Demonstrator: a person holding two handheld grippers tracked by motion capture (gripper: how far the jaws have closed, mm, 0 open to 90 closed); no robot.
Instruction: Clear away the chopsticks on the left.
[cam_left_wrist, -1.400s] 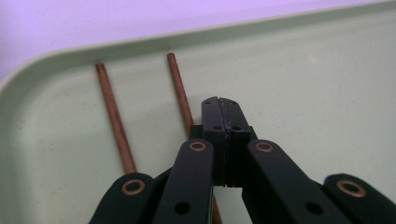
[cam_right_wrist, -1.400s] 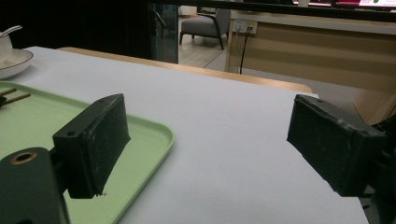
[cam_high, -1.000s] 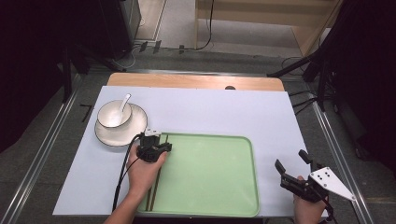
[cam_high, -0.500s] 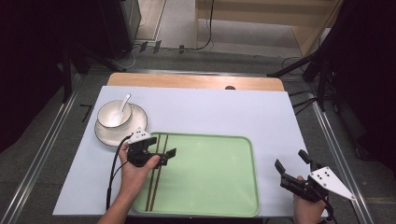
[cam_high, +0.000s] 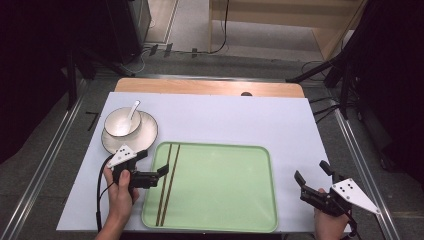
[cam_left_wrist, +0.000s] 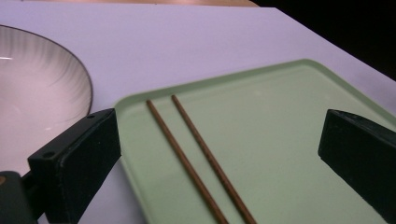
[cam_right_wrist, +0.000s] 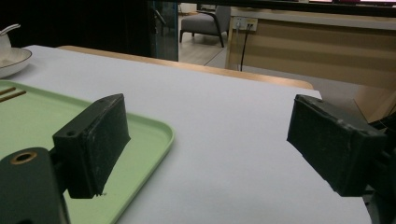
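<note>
Since a second ago the left gripper (cam_high: 159, 173) has swung from the saucer (cam_high: 145, 136) toward the chopsticks (cam_high: 167, 182) lying on the green tray (cam_high: 225, 200). Left gripper view: jaws wide apart, empty, flanking the chopsticks. Right gripper view: the right gripper (cam_right_wrist: 205, 144) waits open, empty, beside the tray.

the counter (cam_high: 225, 117) has a pale lavender-white top, with a strip of wood showing along its far edge. a green tray (cam_high: 220, 187) lies flat on its near middle part. a white plate (cam_high: 147, 135) with a dark rim sits on the counter just beyond the tray's far left corner, near it but apart. the right side of the top is bare.
</note>
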